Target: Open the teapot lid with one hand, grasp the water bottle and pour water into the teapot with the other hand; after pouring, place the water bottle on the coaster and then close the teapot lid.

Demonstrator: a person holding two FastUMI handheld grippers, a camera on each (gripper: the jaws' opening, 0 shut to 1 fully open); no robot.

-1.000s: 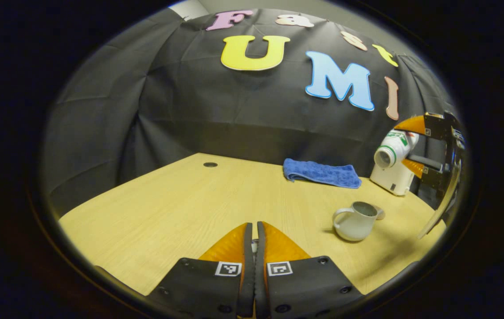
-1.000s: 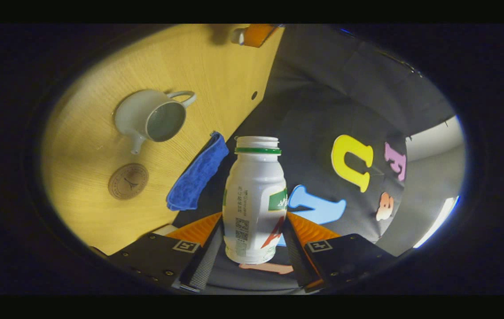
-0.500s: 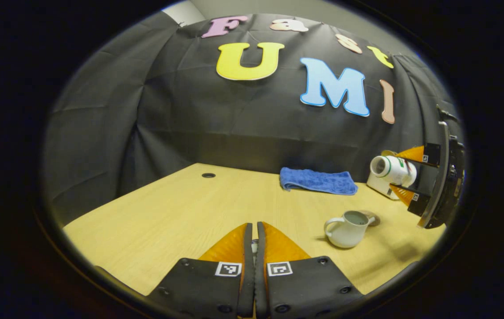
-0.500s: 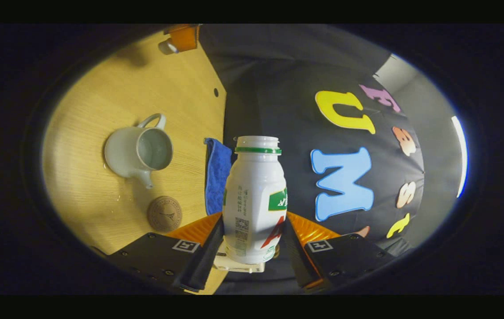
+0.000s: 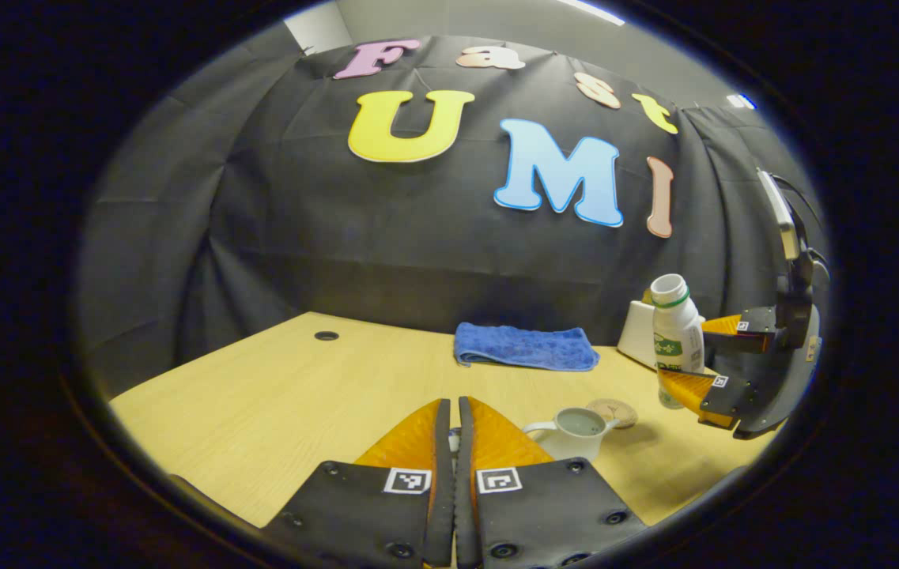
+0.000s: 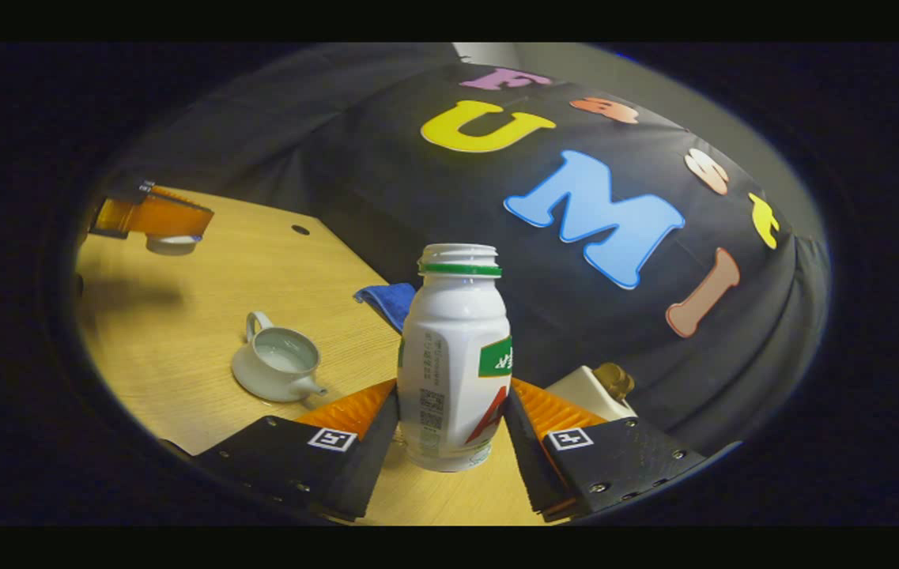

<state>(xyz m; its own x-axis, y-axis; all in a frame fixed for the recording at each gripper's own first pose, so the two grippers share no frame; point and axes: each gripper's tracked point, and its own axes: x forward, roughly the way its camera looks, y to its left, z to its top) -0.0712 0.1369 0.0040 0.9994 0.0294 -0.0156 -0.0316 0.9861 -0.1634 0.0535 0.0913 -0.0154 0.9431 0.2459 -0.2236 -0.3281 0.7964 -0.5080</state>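
The white water bottle [image 6: 457, 356] with a green neck ring and no cap stands upright between the fingers of my right gripper [image 6: 455, 387], which is shut on it. From the left gripper view, the bottle [image 5: 676, 340] hangs just right of the round brown coaster [image 5: 612, 412], with the right gripper [image 5: 706, 356] around it. The white teapot [image 6: 279, 367] sits open on the table with water inside; it also appears as the teapot [image 5: 576, 431] beside the coaster. My left gripper [image 5: 453, 403] is shut; seen from the right gripper view, the left gripper [image 6: 152, 221] holds the white lid [image 6: 171, 245] above the table.
A folded blue cloth [image 5: 524, 346] lies at the back of the wooden table [image 5: 275, 395] against the black wall. A white box [image 6: 591, 391] stands at the back right. A small round hole [image 5: 326, 336] is in the tabletop at the far left.
The bottle swung from lying tilted toward the teapot back to upright and came down near the coaster. The left gripper, still shut, drifted a little nearer the teapot.
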